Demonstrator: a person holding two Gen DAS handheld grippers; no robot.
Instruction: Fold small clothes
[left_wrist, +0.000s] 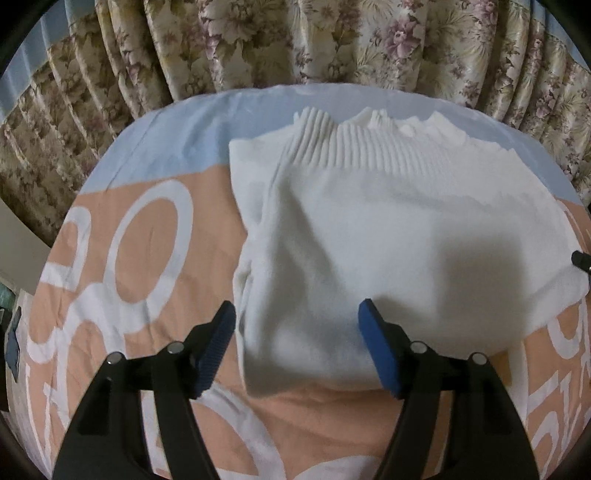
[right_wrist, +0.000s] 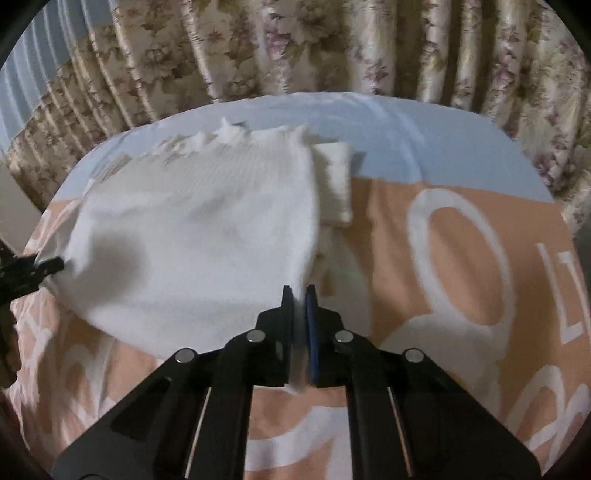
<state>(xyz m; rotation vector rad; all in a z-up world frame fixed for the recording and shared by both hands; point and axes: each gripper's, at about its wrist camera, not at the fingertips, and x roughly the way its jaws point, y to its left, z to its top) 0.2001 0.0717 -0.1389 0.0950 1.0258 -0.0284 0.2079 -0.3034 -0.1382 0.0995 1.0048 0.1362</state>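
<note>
Folding, mid-stage: one white sweater lies partly folded on a peach and blue bedsheet, ribbed hem toward the far curtain.

Left gripper: jaws standing wide apart, straddling the near left corner of the sweater. Whether the blue pads press the cloth cannot be told; nothing looks pinched.

Right gripper: jaws closed to a narrow slit with a thin white edge of the sweater caught between them, at the garment's near right edge. A folded sleeve or cuff lies just beside the body on that side.

Step in hand, by judgement: taking hold of the near edge at both corners, ahead of carrying it over toward the hem for a crosswise fold.

Next move calls for: the left gripper to close on its corner so both sides lift together; level, matched travel so the fold lands square.

Risk: a single-sided lift would skew the fold and drag the sleeve loose.
</note>
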